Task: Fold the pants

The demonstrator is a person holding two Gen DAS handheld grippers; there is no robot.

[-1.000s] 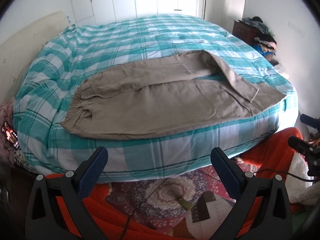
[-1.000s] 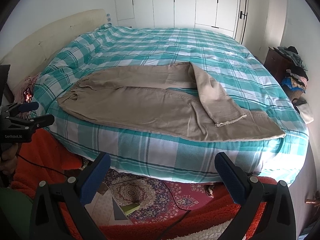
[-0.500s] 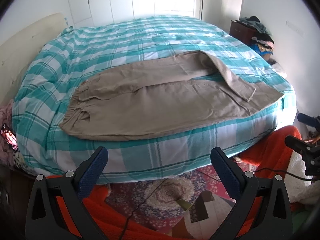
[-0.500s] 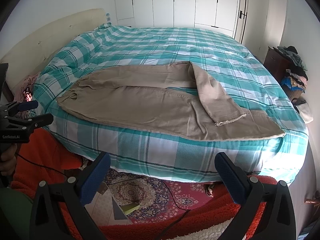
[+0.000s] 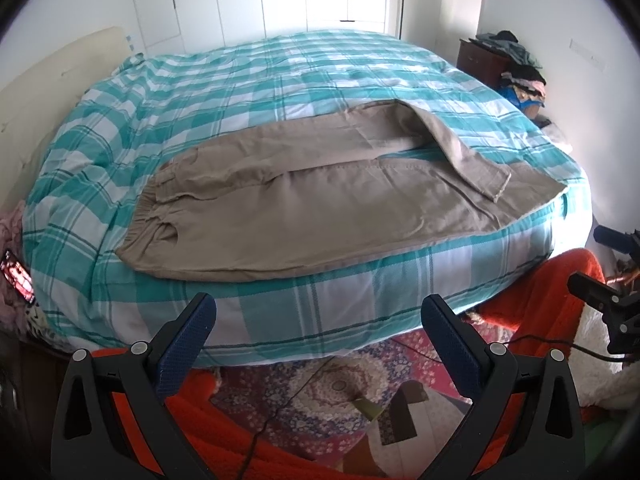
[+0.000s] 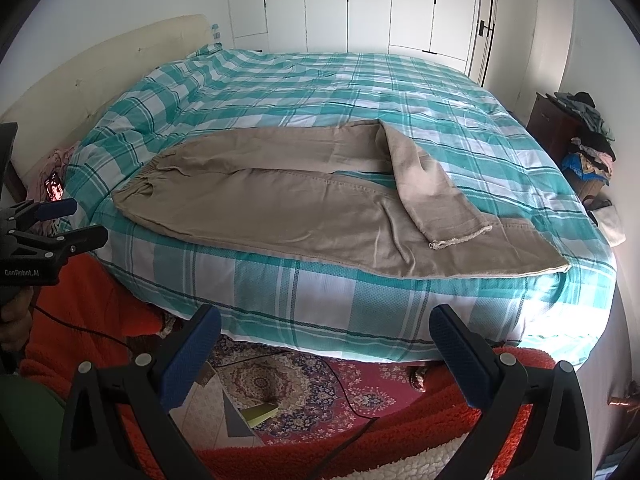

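Note:
Beige pants (image 5: pixel 320 208) (image 6: pixel 304 208) lie across the near side of the bed, waistband to the left and legs to the right. The far leg is bent back so its hem (image 6: pixel 460 238) rests on the near leg. My left gripper (image 5: pixel 318 320) hangs open below the bed's front edge, holding nothing. Open too is my right gripper (image 6: pixel 326 330), likewise short of the bed and apart from the pants. The left gripper also shows at the left edge of the right wrist view (image 6: pixel 60 222).
The bed has a teal plaid cover (image 6: pixel 320 92) and a cream headboard (image 6: pixel 100 64) at left. A patterned rug (image 5: pixel 340 384) and orange fleece (image 6: pixel 100 308) lie below. A dark nightstand piled with clothes (image 6: pixel 580 136) stands at right. White wardrobes line the back wall.
Both grippers have edged slightly closer to the bed; the left wrist view has shifted a little. The pants lie unchanged.

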